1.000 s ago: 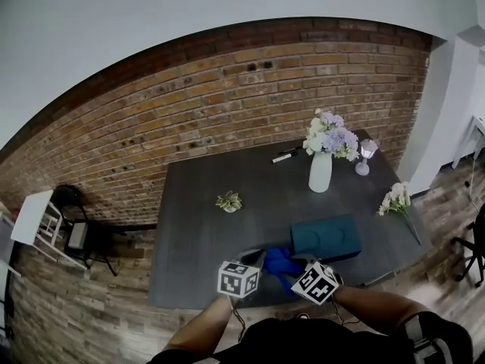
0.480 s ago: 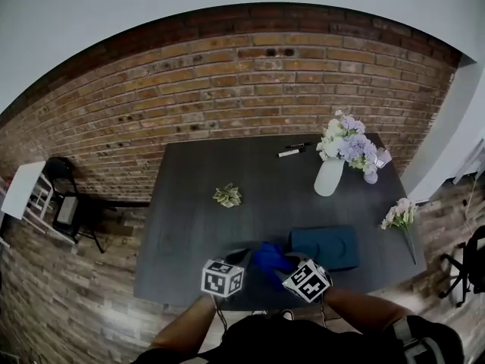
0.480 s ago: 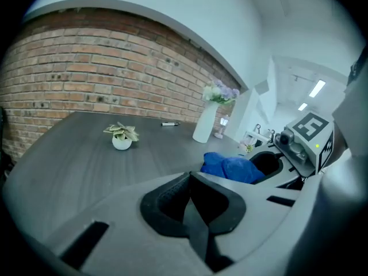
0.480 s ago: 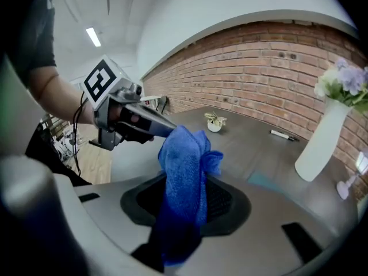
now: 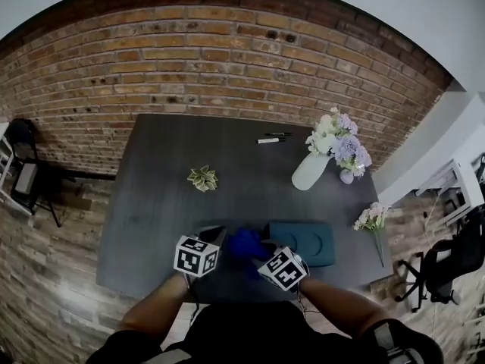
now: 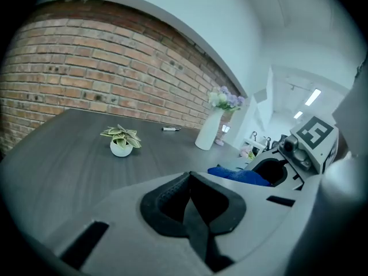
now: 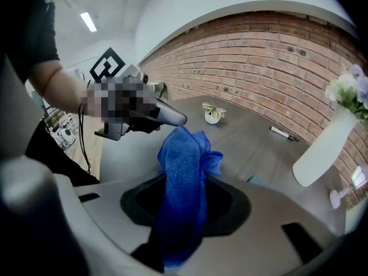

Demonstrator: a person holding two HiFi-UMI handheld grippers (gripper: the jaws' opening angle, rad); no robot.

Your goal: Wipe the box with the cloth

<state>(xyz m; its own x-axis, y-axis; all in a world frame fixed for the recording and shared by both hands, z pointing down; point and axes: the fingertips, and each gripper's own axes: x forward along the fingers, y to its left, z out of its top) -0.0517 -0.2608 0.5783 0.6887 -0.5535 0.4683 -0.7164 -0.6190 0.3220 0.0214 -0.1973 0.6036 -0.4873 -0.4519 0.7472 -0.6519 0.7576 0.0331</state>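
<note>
the blue cloth is pinched between the jaws of the right gripper, bunched into a tall fold that stands up past the fingertips and hangs down behind them. its lower end is lost in the dark of the gripper's throat. in the head view the cloth sits just left of the teal box, above the near part of the dark table; whether cloth and box touch cannot be told from there, since the right gripper covers the box's near left corner. in the right gripper view only a sliver of teal shows beside the cloth.

the left gripper is clenched on nothing, its black pads meeting in a thin line. it hovers just left of the cloth, its tip close to the top of the fold.

farther back on the table stand a small potted plant, a white vase of pale flowers and a marker. a loose flower sprig lies near the right edge. a brick wall runs behind; a chair is cut off at the left border.
</note>
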